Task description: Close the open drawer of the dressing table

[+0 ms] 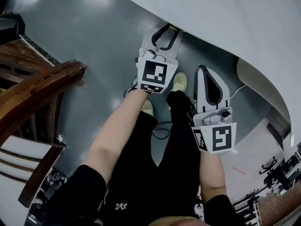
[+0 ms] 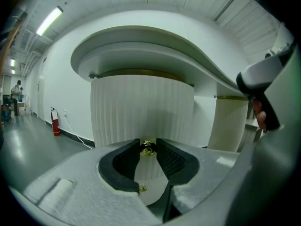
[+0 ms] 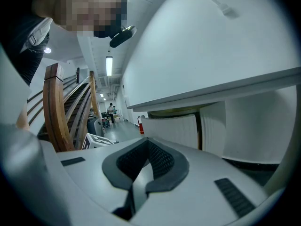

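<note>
I'm dressed in black: a short-sleeved T-shirt (image 1: 81, 192) and long trousers (image 1: 157, 168), with a small white monogram (image 1: 121, 205) near the waist, and pale yellow-green sneakers (image 1: 179, 81). My left gripper (image 1: 168, 31) and right gripper (image 1: 203, 70) are built alike, with smooth light-grey shells and a teardrop-shaped opening rimmed in black. Each carries a white cube (image 1: 155, 74) printed with black square markers, a different pattern on each. Up close, my fingers (image 2: 171, 160) are lined with dark grey pads (image 3: 160, 160), cross-hatched on their inner faces and set into the matte pale body. The right shell also bears short dark ribbed strips (image 3: 233, 197).
</note>
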`<state>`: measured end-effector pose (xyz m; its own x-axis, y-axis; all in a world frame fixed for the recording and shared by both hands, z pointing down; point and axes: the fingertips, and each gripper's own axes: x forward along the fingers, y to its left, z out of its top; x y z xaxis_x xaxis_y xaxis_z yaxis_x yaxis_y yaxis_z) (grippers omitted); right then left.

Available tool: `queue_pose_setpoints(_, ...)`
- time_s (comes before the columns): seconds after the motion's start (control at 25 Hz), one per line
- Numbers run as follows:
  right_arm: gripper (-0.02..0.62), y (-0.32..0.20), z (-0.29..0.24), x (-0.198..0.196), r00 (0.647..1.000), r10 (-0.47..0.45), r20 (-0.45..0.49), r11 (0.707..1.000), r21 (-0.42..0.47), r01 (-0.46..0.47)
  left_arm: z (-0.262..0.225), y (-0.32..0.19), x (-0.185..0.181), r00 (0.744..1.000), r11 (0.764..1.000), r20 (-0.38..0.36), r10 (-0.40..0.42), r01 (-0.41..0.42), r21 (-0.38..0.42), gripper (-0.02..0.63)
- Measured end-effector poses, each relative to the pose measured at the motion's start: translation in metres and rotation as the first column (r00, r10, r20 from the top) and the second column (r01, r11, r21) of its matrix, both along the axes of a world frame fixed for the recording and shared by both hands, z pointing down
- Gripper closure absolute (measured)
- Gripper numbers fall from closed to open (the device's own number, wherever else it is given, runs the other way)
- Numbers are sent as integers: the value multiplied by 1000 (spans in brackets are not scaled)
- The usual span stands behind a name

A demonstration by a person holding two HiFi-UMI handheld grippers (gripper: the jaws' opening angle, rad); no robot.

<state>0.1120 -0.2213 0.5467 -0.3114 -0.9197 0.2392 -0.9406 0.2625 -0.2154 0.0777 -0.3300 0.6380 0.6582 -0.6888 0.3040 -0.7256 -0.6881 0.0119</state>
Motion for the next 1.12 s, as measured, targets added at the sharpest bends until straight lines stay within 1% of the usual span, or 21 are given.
queue_pose_setpoints(0.44, 580, -11, 5, 9, 1000, 1, -3, 1000, 3, -1, -1, -21, 17, 1000, 1000, -7, 13, -13, 24, 491)
queue_pose_setpoints(0.84, 580, -15, 6, 12, 1000, -1, -3, 1000, 6, 1, -4, -31, 25, 1000, 999, -25, 5, -5, 35, 497)
queue_pose_setpoints(1.12, 580, -15, 4, 11, 1000, -13, 5, 1000, 4, 13, -3, -30, 24, 999, 999, -26, 18, -17, 41, 495)
